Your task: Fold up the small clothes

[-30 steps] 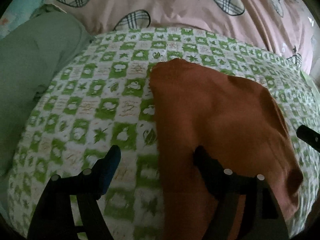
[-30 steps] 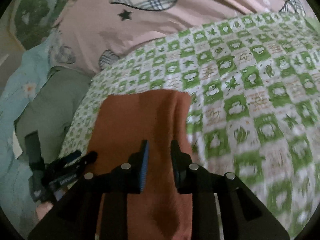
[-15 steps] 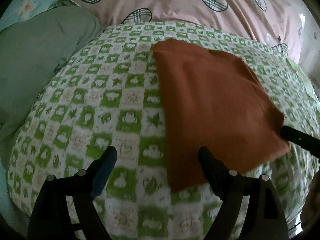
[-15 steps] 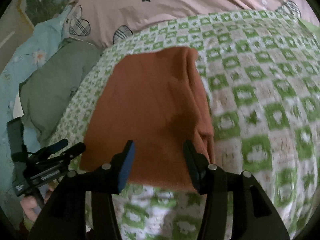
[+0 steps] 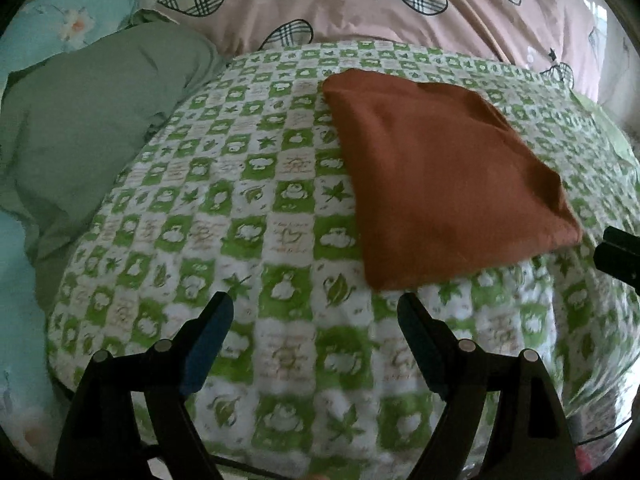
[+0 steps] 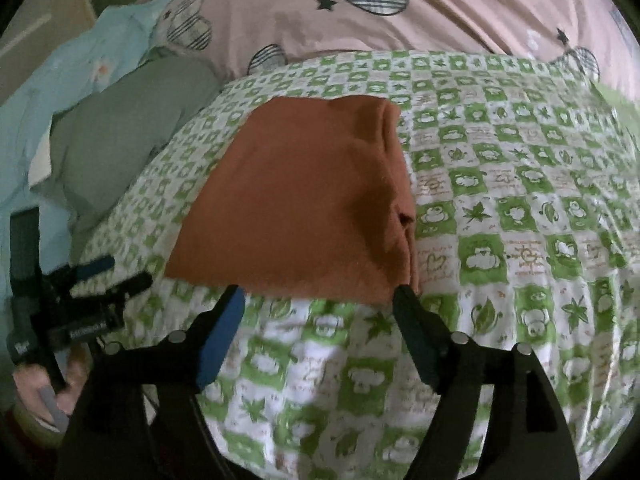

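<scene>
A green-and-white checked blanket (image 5: 248,208) is lying spread over a bed, its squares printed with leaves and small cartoon shapes. Behind it a pink cover (image 5: 360,4) with plaid hearts and dark stars is rising up, and on the left a grey-green cushion (image 5: 88,120) is resting against a pale blue flowered cloth (image 5: 52,20).

The folded rust-orange garment (image 5: 436,176) is lying flat on the blanket, a rough rectangle with its thicker layered edge along the right side, as the right wrist view shows (image 6: 296,204).

The left claw (image 5: 316,312) is hovering low over the blanket, pointing forward, with its jaws spread wide and nothing between them. Its right finger is sitting just short of the garment's near corner, apart from the cloth. In the right wrist view the same claw (image 6: 116,276) is appearing at the left edge, gripped from below by the person's left hand (image 6: 48,396), and there its tips are reaching toward the garment's near left corner.

The right claw (image 6: 320,304) is hanging just in front of the garment's near edge, jaws also wide apart and holding nothing. Its right fingertip (image 6: 404,300) is sitting at the garment's near right corner; whether it is touching the cloth cannot be told. In the left wrist view a dark part of this claw (image 5: 620,256) is poking in from the right, just beside the garment's right corner.
</scene>
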{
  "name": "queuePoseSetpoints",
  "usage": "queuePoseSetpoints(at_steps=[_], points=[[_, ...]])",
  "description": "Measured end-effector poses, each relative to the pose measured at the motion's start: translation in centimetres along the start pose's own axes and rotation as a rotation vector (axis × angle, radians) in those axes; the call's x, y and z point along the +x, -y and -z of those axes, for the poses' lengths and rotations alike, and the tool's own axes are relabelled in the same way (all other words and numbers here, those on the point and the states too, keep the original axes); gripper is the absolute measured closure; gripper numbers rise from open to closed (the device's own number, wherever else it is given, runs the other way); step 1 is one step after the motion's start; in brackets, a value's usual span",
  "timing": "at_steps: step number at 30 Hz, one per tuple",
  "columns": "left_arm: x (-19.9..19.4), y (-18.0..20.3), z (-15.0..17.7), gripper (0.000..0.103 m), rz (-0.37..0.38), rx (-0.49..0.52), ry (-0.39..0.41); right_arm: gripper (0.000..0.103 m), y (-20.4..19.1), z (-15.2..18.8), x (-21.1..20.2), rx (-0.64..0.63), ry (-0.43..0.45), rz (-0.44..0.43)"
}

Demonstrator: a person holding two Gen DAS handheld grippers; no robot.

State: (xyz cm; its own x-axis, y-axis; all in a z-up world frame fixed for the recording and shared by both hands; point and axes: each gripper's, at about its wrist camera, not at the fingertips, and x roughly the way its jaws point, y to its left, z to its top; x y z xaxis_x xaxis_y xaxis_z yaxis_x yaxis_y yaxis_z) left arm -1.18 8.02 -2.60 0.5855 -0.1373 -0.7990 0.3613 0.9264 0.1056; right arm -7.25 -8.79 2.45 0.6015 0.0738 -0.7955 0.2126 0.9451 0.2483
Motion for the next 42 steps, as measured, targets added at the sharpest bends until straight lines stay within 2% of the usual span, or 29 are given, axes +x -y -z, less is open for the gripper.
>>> queuePoseSetpoints(at_steps=[6,10,12,19,29,42], points=[[-1.8,0.2,0.9,0.018,-0.005,0.045,-0.001,0.023,-0.2,1.1,-1.1,-0.020,-0.029,-0.014],[-3.0,1.0,0.9,0.018,-0.040,0.091,0.012,0.019,-0.2,1.2,-2.0,-0.023,-0.039,-0.019],[-3.1,1.4,0.7,0.018,-0.049,0.106,0.022,0.015,-0.2,1.3,-2.4,-0.026,-0.031,-0.014],[-2.3,2.3,0.3,0.017,-0.049,0.127,0.014,0.015,0.4,1.4,-1.6,-0.004,-0.054,-0.018],[-1.0,1.9,-1.6,0.017,-0.055,0.097,0.003,0.015,0.1,-0.7,-1.1,-0.050,-0.050,-0.001],[-1.7,2.0,-3.3,0.017,-0.058,0.084,0.045,0.014,-0.9,-2.8,-1.3,-0.094,-0.036,-0.003]])
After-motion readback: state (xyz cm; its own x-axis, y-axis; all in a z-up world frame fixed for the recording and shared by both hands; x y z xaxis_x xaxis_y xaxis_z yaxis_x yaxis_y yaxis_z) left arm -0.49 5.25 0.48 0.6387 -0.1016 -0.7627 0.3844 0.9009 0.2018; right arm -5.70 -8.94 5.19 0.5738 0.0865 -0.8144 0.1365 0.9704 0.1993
